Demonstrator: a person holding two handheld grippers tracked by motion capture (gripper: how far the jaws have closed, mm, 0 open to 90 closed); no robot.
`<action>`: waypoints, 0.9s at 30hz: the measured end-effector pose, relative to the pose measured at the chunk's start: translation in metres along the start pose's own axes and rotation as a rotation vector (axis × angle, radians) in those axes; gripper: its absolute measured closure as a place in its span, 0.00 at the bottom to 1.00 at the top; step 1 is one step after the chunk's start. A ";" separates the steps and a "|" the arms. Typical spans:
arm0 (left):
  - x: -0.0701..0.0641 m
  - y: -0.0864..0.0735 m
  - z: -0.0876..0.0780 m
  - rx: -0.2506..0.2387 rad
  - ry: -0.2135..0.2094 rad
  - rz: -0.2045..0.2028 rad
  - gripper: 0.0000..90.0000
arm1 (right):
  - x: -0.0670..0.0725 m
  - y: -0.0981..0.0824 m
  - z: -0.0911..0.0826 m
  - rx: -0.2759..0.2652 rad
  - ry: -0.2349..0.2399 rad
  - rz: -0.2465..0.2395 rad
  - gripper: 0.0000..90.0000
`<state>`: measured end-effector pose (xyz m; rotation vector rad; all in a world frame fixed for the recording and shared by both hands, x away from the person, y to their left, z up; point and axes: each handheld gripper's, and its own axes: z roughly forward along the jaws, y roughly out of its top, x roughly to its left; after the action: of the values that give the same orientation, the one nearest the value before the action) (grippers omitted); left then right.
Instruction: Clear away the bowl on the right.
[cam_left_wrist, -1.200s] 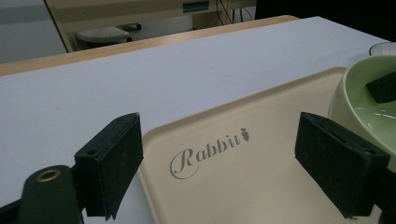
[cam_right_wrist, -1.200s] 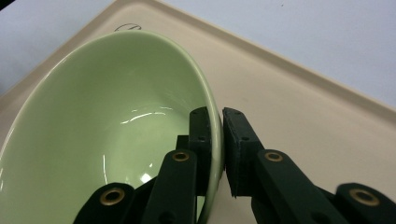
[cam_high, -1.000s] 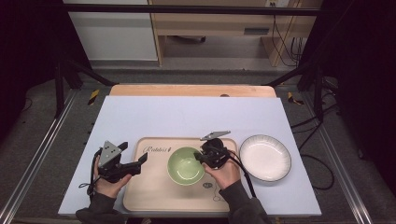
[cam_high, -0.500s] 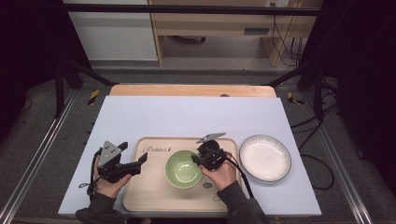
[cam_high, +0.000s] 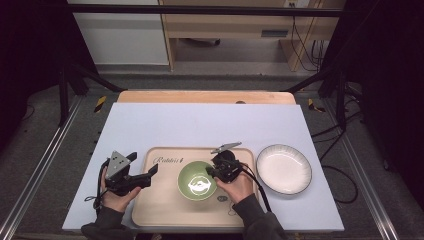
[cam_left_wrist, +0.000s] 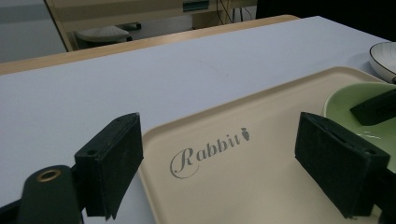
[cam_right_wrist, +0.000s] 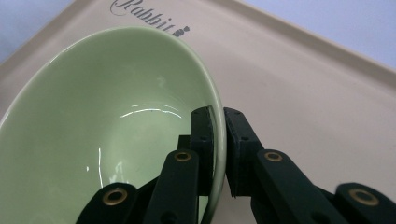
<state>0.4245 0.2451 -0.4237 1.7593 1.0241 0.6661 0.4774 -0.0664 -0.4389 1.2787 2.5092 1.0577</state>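
Low centre of the high view, the right hand-held gripper pinches the green bowl's right rim, on the tray. The left hand-held gripper gapes, empty, farther left; the white plate lies right.

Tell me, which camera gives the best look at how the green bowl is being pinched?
The right gripper view: the right gripper has one jaw either side of the green bowl rim. The high view shows the whole bowl on the tray; the left gripper view catches its edge.
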 end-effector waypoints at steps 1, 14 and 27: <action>0.000 0.000 0.000 0.000 0.000 0.000 0.17 | -0.001 0.000 0.001 0.001 -0.002 -0.002 0.93; -0.001 0.000 0.001 0.002 -0.001 0.005 0.17 | -0.002 -0.002 0.003 0.014 -0.009 0.006 0.93; -0.002 0.000 0.001 0.005 -0.002 0.006 0.17 | -0.003 -0.003 0.004 0.027 -0.017 0.006 0.92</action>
<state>0.4243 0.2434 -0.4242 1.7672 1.0202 0.6657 0.4794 -0.0679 -0.4445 1.2976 2.5172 1.0125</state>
